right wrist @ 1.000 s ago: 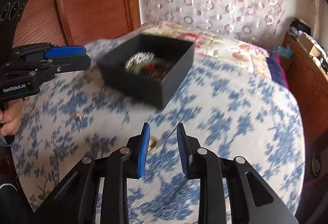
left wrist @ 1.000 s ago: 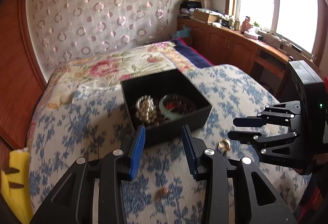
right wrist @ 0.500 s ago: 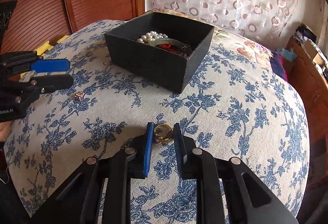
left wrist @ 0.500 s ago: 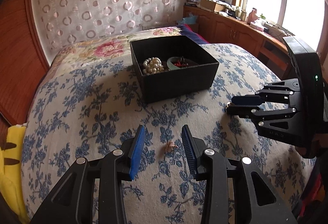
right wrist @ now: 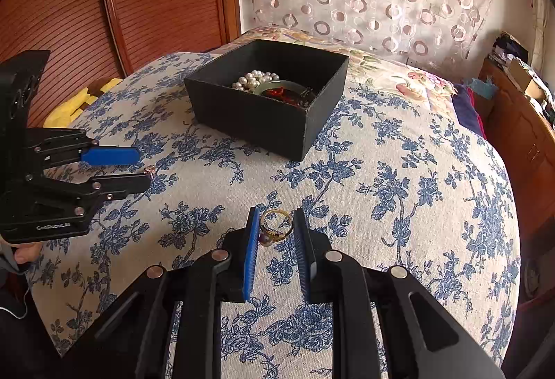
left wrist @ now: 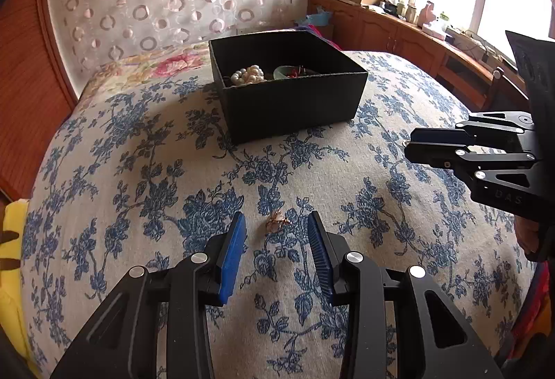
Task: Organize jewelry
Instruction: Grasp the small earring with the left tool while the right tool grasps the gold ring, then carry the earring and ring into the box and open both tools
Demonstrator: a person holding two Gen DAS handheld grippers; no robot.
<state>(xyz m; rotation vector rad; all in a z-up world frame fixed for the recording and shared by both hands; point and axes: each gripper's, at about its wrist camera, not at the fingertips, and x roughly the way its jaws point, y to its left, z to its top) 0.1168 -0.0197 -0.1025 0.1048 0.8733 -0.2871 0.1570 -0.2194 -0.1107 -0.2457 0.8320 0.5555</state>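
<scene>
**Jewelry: two loose pieces bracketed for pickup, box waiting behind**

The jewelry still outside the black box (right wrist: 263, 108) consists of two small pieces on the floral bedspread (right wrist: 399, 178). We place the gold ring (right wrist: 276, 225) between the pads of the right gripper (right wrist: 276, 233); its jaws are narrowed around the ring, and we cannot tell from this view whether the pads actually touch the band. The small rose-gold piece (left wrist: 276, 221), possibly an earring or charm, lies between the fingertips of the left gripper (left wrist: 276, 233), whose jaws stand apart with clear space on both sides.

Handling, as we judge it:
- Both pieces are light, hard and smooth, so they can slip or flip under a pinch.
- The ring carries a dark stone on its near side. We would take hold across the band, not on the setting.
- The bedspread is soft and will yield, so the pads can press down beside each piece to get under its widest part.
- The smaller piece is irregular; we would centre it before closing.

Pose: both grippers sit low over the bedspread, fingers pointing forward toward the box, which stands well apart from both pieces. The box already holds a pearl strand (right wrist: 255, 80), a green bangle (left wrist: 283, 71) and red beads (right wrist: 284, 93).
</scene>
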